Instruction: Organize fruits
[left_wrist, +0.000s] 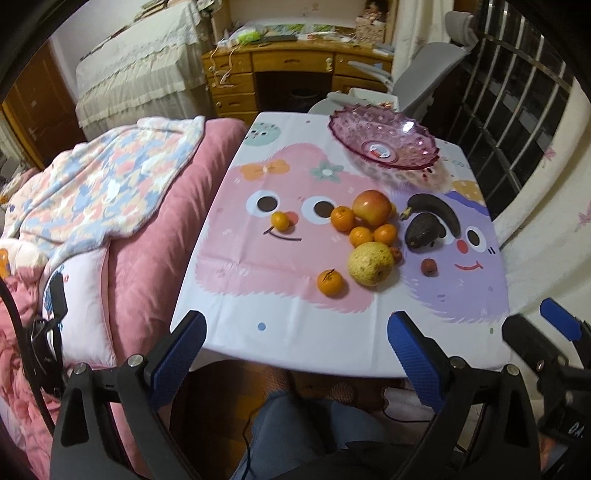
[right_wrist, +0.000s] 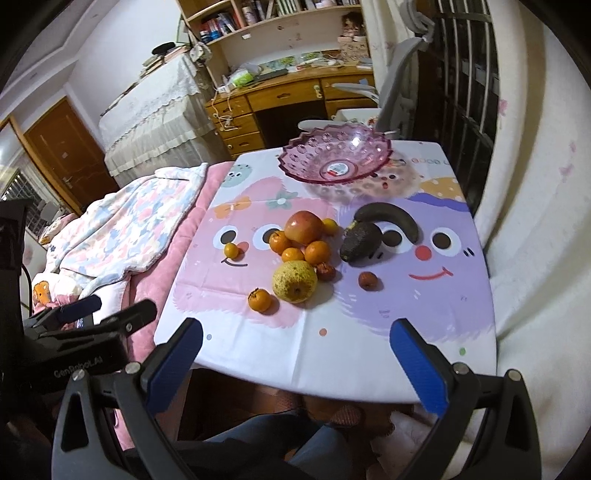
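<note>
Fruits, loose lot, on the cartoon-print tablecloth (left_wrist: 236, 332): one red apple (left_wrist: 371, 207) at the middle of the group, with small oranges (left_wrist: 342, 218) touching or just beside it on its near side; one yellow pear (left_wrist: 370, 263) in front of those; one stemmed orange (left_wrist: 330, 282) just left of the pear; one orange (left_wrist: 280, 220) set apart to the left on the printed face; one dark avocado (left_wrist: 424, 232) and one blackened banana (left_wrist: 436, 209) touching each other to the right; one small reddish fruit (left_wrist: 429, 266) alone near the avocado, and a second, partly hidden, beside the pear. Receptacle: pink glass bowl (right_wrist: 334, 157), at the far end of the table behind the fruit, holding none of it; only a label shows at its bottom. Status, as I judge it: sorting not yet begun, first pick pending. Tools: my left gripper (left_wrist: 295, 354) hangs spread wide and empty over the near table edge; my right gripper (right_wrist: 295, 360) likewise, jaws apart, nothing between them. Each shows at the edge of the other's view, close alongside. Next move, by my reading: advance one gripper over the nearest free-standing piece, probably the stemmed orange, close gently on its round sides, then carry it over the cluster to the bowl. Surroundings: pink quilt (left_wrist: 147, 236) on a bed to the left, wooden desk (right_wrist: 280, 99) beyond, barred window on the right.
</note>
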